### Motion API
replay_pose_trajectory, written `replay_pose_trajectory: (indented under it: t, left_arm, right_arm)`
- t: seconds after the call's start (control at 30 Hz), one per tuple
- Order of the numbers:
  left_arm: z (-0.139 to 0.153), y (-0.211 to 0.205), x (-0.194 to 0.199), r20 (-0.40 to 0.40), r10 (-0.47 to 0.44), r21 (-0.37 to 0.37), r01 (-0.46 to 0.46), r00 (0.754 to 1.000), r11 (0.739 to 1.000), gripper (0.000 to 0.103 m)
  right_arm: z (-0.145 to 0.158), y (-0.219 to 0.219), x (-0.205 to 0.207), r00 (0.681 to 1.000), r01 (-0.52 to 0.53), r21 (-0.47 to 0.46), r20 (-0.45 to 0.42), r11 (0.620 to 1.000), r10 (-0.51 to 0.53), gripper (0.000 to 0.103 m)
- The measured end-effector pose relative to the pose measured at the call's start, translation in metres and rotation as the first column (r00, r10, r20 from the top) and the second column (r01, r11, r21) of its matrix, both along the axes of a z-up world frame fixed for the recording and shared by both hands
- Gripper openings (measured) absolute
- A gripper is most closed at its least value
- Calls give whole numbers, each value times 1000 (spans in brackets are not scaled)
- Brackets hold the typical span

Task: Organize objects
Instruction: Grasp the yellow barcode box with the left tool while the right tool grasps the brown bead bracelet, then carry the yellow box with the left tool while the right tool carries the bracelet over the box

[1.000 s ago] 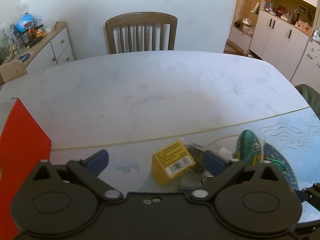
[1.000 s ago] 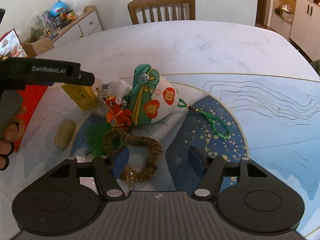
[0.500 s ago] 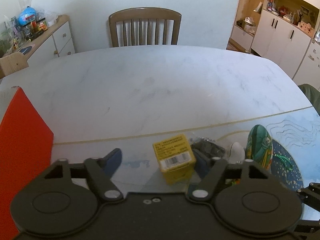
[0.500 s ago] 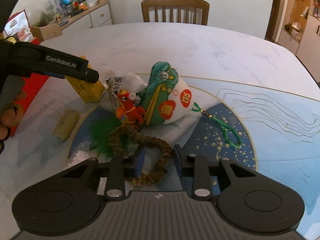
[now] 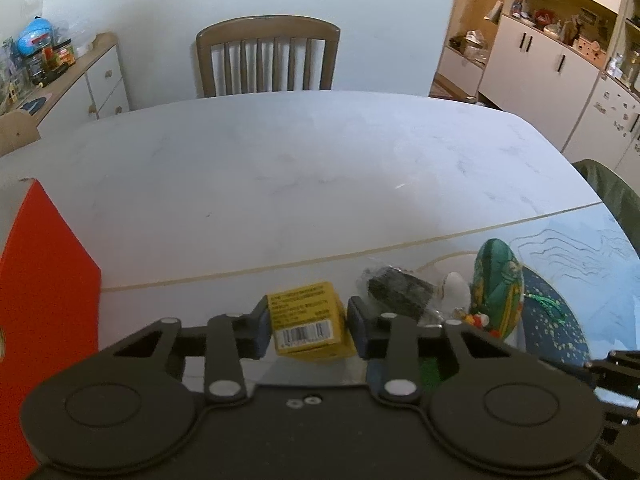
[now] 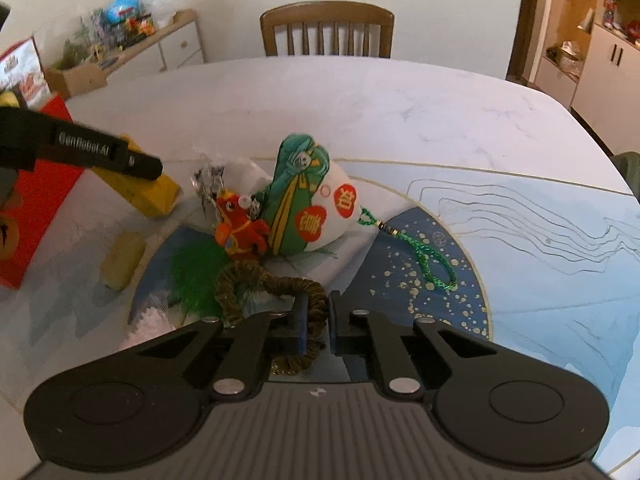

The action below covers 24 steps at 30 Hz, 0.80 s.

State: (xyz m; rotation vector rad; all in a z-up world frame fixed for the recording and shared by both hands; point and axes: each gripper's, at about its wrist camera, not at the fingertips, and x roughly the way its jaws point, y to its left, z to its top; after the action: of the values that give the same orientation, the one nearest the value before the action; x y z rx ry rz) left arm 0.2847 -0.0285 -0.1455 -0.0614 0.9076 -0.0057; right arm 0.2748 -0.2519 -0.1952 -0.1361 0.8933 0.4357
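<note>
A small yellow box (image 5: 306,316) with a barcode sits on the table between the blue pads of my left gripper (image 5: 309,330), which is shut on its sides. In the right wrist view the same yellow box (image 6: 156,196) shows under the left gripper's black finger. My right gripper (image 6: 318,320) is shut on the near side of a brown braided ring (image 6: 248,276). Just beyond lie a red plush horse (image 6: 240,228), a green tassel (image 6: 196,272) and a green-and-white stuffed pouch (image 6: 308,208) with a green cord (image 6: 428,256).
A red carton (image 5: 44,280) stands at the left table edge. A dark crinkled packet (image 5: 400,292) lies right of the yellow box, and a pale yellow oblong piece (image 6: 120,260) lies left of the tassel. A wooden chair (image 5: 268,56) stands behind the marble table (image 5: 280,152).
My left gripper's fingers have come together onto the yellow box, which has turned square to them. The right gripper's fingers have shut on the braided ring.
</note>
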Motion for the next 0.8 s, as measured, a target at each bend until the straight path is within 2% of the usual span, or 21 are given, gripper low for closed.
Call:
replay_pose_trajectory:
  t: [0.17, 0.5, 0.8]
  left_arm:
    - [3, 2, -6, 1, -21, -38, 21, 1000, 999, 30]
    - [7, 13, -22, -19, -9, -97, 7, 1000, 995, 29]
    - [32, 20, -43, 9, -32, -142, 33, 999, 989, 29]
  right_arm:
    - [12, -7, -5, 1000, 25, 53, -1, 998, -25, 9]
    - [40, -15, -18, 998, 60, 130, 18, 990, -62, 9]
    - [69, -8, -32, 998, 42, 170, 34, 985, -48, 9]
